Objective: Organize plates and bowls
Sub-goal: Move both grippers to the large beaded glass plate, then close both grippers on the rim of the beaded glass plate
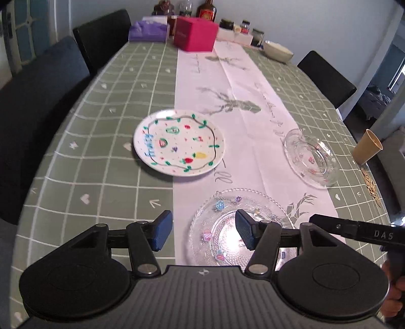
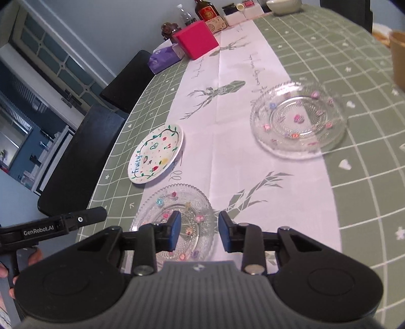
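1. Left wrist view: the left gripper (image 1: 203, 231) has its two blue ribbed pads spread wide with nothing between them, held above the table (image 1: 106, 106).
2. Under its right finger (image 1: 245, 231) lies a round plate of clear, beaded glass (image 1: 227, 202) with small coloured flowers – flat on the white cloth strip (image 1: 202, 76).
3. Ahead of its left finger sits a round white plate (image 1: 179, 142), smooth and glossy, painted with fruits, a green vine ring and blue lettering; it straddles the edge of the strip and the green checked cloth.
4. Ahead and to the right of the fingers, well apart from both other plates, a second clear glass plate (image 1: 310, 160) with a scalloped rim rests flat.
5. Right wrist view: the right gripper (image 2: 199, 234) is likewise open and empty, its blue pads parted.
6. Its left finger (image 2: 175, 231) hangs over the beaded glass plate (image 2: 174, 200); its right finger is over bare cloth strip (image 2: 227, 141).
7. The painted white plate (image 2: 157, 154) lies just beyond and left of the fingers, near the beaded one – not touching it.
8. The other glass plate (image 2: 298, 119) sits far ahead to the right, partly on the strip, partly on the green cloth.
9. Far ahead stand a pink box (image 2: 196, 40), a purple packet (image 2: 163, 58) and a pale bowl (image 2: 283, 6).
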`<state>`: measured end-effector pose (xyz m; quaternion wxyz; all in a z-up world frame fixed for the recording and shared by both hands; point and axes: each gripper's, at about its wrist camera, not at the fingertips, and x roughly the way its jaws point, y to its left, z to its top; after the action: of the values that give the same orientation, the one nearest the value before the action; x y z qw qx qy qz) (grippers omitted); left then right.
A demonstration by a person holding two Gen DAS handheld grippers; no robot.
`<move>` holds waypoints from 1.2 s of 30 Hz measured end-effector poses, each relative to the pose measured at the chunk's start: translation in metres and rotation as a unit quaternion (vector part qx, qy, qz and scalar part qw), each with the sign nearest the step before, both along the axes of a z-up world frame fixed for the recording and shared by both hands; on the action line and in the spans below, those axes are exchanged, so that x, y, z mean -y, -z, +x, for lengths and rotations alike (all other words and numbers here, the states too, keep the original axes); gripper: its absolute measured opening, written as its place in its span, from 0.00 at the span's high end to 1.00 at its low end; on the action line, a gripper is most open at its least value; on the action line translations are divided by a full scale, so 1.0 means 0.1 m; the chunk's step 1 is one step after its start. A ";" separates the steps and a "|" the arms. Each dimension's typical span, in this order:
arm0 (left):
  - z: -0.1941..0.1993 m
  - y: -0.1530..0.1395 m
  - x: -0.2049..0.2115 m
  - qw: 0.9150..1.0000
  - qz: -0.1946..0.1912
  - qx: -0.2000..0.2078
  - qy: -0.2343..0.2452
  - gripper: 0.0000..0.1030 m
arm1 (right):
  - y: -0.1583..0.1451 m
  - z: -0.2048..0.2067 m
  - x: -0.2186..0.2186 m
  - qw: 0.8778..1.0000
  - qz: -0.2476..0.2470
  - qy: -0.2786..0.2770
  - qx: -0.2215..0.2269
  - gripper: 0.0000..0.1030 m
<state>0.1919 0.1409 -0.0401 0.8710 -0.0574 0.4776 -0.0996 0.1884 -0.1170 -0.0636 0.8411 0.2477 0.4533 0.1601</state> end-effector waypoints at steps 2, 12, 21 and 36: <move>0.11 0.13 -0.01 1.000 -0.002 -0.026 -0.005 0.35 | 0.12 0.01 -0.01 1.000 0.012 -0.001 -0.008 0.68; 0.29 0.47 -0.14 0.993 -0.054 -0.104 -0.022 0.57 | 0.55 0.07 0.25 0.992 0.108 0.015 -0.058 0.74; 0.30 0.52 -0.10 0.993 -0.054 -0.106 -0.022 0.79 | 0.64 0.07 0.17 0.990 0.127 0.012 -0.065 0.95; 0.26 0.38 0.08 0.991 -0.065 -0.113 0.031 0.83 | 0.50 -0.13 0.36 0.985 0.155 0.050 -0.055 0.97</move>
<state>0.2179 0.1328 -0.0782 0.8024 -0.1097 0.5671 -0.1502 0.1751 -0.1530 -0.1132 0.7737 0.4053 0.4554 0.1724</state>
